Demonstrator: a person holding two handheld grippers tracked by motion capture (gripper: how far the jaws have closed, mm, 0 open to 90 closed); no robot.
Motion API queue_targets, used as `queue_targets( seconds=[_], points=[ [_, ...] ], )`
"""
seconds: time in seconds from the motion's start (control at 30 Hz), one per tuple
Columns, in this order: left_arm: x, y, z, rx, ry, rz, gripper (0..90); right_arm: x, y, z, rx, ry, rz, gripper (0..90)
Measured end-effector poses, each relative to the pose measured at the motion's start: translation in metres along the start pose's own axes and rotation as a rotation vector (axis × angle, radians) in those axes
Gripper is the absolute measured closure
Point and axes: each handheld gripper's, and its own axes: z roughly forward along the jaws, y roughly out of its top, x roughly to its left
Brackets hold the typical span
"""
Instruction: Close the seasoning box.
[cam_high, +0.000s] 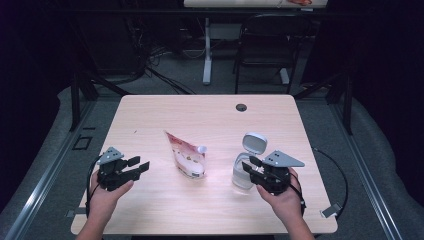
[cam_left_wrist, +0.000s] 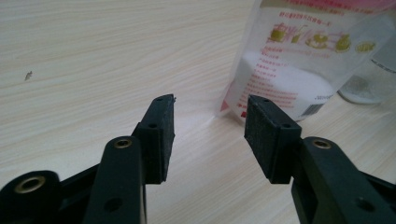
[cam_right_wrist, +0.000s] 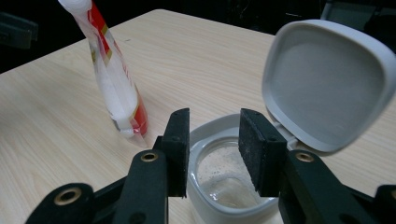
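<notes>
Standing upright near mid-tabletop (cam_high: 150, 200), spout cap up, and leaning a little: the pouch (cam_high: 189, 160), probably being kept that way so the white powder filling its lower part stays settled at the bottom. Sitting to its right, apart from it, with the grey flip lid (cam_high: 254, 142) tilting back on its hinge: the clear jar (cam_high: 242, 175), mouth exposed, seemingly waiting for a refill from the pouch. Showing in the jar, from the right gripper view, just a thin whitish, grainy film at the bottom; otherwise looking nearly empty. Hovering at the jar's near-right side, just above the rim: the right gripper (cam_high: 249, 164), jaws standing partly apart and gripping nothing, possibly lining up to steady the jar. Hanging well left of the pouch, above the tabletop: the left gripper (cam_high: 141, 163), jaws likewise half apart and empty, aiming toward the pouch's base, likely getting ready for a pinch on its flat sides.
</notes>
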Motion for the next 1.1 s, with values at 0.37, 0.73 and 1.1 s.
queue_targets(
  seconds=[0.37, 0.73, 1.1],
  points=[
    [-0.012, 0.023, 0.009, 0.004, -0.032, 0.041, 53.6, 0.019, 0.015, 0.017, -0.005, 0.068, -0.028, 65.1],
    [-0.014, 0.05, 0.021, -0.004, -0.049, 0.09, 52.9, 0.038, 0.035, 0.034, -0.015, 0.136, -0.067, 62.6],
    [-0.018, 0.071, 0.034, -0.004, -0.087, 0.117, 55.6, 0.045, 0.042, 0.047, -0.016, 0.177, -0.06, 62.5]
  ],
)
